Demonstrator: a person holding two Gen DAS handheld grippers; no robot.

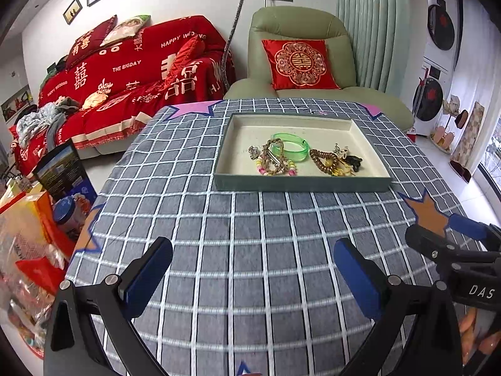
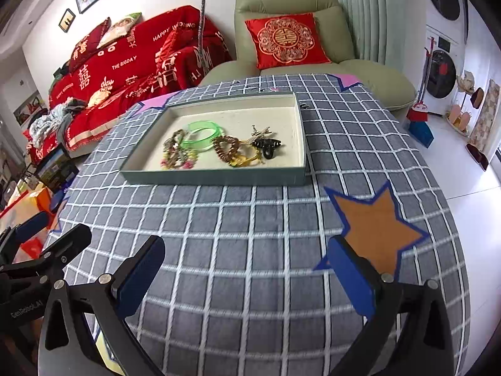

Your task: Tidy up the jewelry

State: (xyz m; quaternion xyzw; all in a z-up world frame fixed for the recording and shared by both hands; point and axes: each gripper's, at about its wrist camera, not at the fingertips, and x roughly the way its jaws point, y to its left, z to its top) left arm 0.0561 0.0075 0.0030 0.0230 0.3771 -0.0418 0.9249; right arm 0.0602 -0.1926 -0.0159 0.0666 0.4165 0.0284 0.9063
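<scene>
A green-sided tray (image 1: 300, 184) (image 2: 216, 178) with a cream inside sits on the checked tablecloth. In it lie a green bangle (image 1: 289, 147) (image 2: 203, 136), a braided and beaded bracelet bundle (image 1: 275, 159) (image 2: 177, 153), a brown bead bracelet (image 1: 324, 159) (image 2: 225, 148), a black hair claw (image 1: 352, 160) (image 2: 267, 147) and small metal pieces. My left gripper (image 1: 252, 277) is open and empty, above the cloth in front of the tray. My right gripper (image 2: 247, 277) is open and empty too, beside it; it also shows in the left wrist view (image 1: 444, 235).
Orange star patches (image 2: 375, 232) (image 1: 427, 214) and pink ones (image 1: 191, 109) mark the cloth. A red-covered sofa (image 1: 131, 78) and a green armchair (image 1: 300, 31) stand behind the table. Bags and boxes (image 1: 47, 206) crowd the floor at left.
</scene>
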